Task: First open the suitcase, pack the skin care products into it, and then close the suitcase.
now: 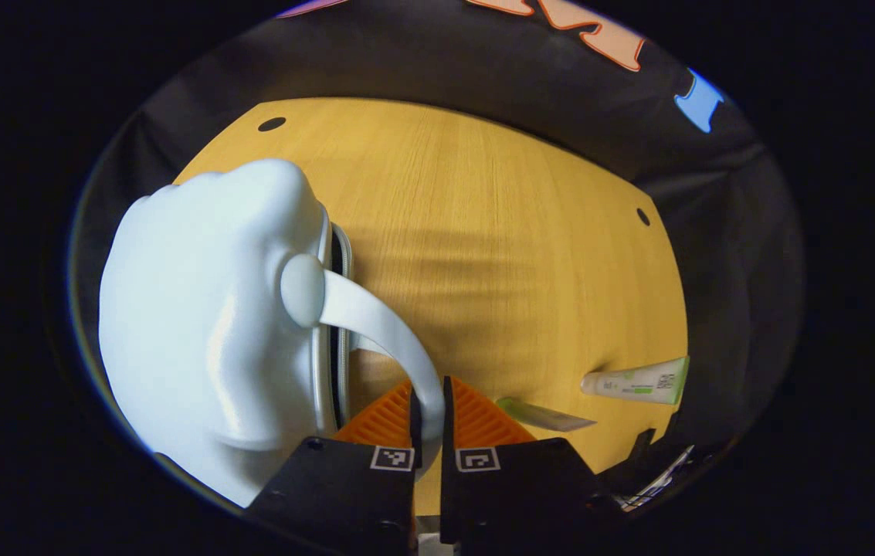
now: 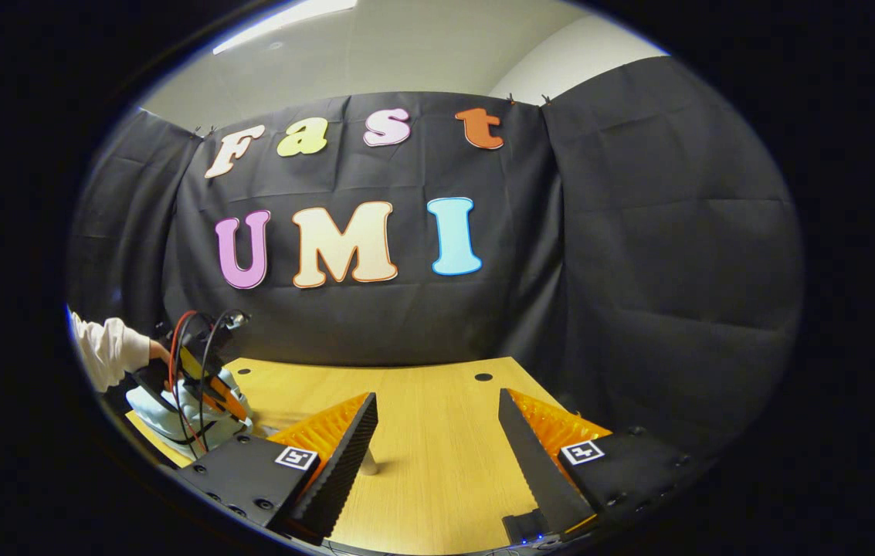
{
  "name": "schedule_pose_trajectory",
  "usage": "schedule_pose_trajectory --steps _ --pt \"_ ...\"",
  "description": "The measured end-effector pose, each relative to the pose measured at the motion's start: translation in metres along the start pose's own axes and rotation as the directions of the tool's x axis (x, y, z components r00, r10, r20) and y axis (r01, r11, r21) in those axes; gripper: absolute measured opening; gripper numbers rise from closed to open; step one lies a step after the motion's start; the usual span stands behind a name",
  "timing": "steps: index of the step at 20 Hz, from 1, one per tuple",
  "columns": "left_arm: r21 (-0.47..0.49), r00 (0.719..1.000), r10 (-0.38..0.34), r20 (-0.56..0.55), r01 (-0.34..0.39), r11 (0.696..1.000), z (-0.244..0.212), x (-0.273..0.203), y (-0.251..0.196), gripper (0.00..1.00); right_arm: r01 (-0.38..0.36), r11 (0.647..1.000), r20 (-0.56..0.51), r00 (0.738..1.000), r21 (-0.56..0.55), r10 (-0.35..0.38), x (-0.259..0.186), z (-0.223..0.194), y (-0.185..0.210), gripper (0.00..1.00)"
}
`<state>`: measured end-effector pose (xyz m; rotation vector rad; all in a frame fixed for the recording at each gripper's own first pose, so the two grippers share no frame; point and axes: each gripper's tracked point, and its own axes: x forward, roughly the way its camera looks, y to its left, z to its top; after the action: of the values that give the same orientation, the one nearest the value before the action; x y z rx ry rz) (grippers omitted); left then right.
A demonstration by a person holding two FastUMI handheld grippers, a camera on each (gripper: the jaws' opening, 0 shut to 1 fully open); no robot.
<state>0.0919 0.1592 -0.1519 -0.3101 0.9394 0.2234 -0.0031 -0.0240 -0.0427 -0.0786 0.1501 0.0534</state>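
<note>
left gripper clamped on suitcase handle | right gripper wide open, holding nothing | suitcase zip half-hidden

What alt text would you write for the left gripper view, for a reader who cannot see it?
The left tool is shut on the curved white handle of a pale blue suitcase that stands on a wooden table. To the right, near the table's edge, lie a white and green tube and a flatter green tube.
</note>
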Motion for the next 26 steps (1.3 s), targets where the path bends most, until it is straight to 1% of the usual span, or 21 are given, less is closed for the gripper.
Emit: schedule_pose_trajectory --steps 2,3,5,7,10,12,16,18,19,21,24,26 --pt "0.004 0.999 -0.019 0.037 0.018 1.0 0.007 -0.02 -0.003 0.05 -0.013 1.0 -0.003 1.0 0.002 0.013 0.0 -0.002 0.006 0.98" --pt "0.015 0.998 -0.023 0.059 0.022 1.0 0.013 -0.031 -0.005 0.05 -0.02 1.0 -0.005 1.0 0.005 0.02 0.001 -0.003 0.009 0.96" --pt "0.039 0.995 -0.032 0.094 0.028 0.999 0.02 -0.055 -0.004 0.05 -0.038 0.999 -0.005 0.999 0.013 0.038 0.001 -0.002 0.017 0.98" --pt "0.048 0.991 -0.048 0.125 0.042 0.998 0.026 -0.08 0.001 0.05 -0.055 0.998 -0.002 0.999 0.018 0.055 0.003 -0.002 0.024 0.98" --pt "0.005 0.982 -0.076 0.174 0.077 0.997 0.044 -0.125 0.024 0.05 -0.081 0.996 -0.004 0.997 0.028 0.082 0.004 -0.004 0.038 0.98" --pt "-0.013 0.972 -0.074 0.222 0.079 0.997 0.058 -0.156 0.044 0.05 -0.097 0.995 -0.007 0.995 0.025 0.097 0.004 -0.007 0.047 0.98" --pt "-0.013 0.949 0.003 0.315 0.002 1.0 0.076 -0.207 0.093 0.06 -0.124 0.992 -0.016 0.992 0.026 0.125 0.004 -0.013 0.064 0.98" --pt "-0.02 0.94 0.032 0.338 -0.027 0.999 0.082 -0.226 0.116 0.05 -0.134 0.991 -0.018 0.991 0.022 0.135 0.004 -0.015 0.072 0.98" --pt "-0.025 0.937 0.045 0.346 -0.039 0.999 0.082 -0.234 0.126 0.05 -0.137 0.99 -0.018 0.99 0.017 0.138 0.004 -0.016 0.075 0.96" --pt "-0.036 0.929 0.082 0.36 -0.074 0.997 0.085 -0.247 0.151 0.05 -0.141 0.99 -0.02 0.99 0.011 0.141 0.002 -0.016 0.079 0.98" --pt "-0.041 0.912 0.161 0.377 -0.157 0.987 0.085 -0.264 0.192 0.06 -0.139 0.99 -0.018 0.99 0.007 0.139 -0.001 -0.016 0.085 0.98" --pt "-0.05 0.889 0.232 0.395 -0.232 0.972 0.085 -0.271 0.221 0.05 -0.139 0.99 -0.021 0.99 0.01 0.139 -0.003 -0.018 0.088 0.98"
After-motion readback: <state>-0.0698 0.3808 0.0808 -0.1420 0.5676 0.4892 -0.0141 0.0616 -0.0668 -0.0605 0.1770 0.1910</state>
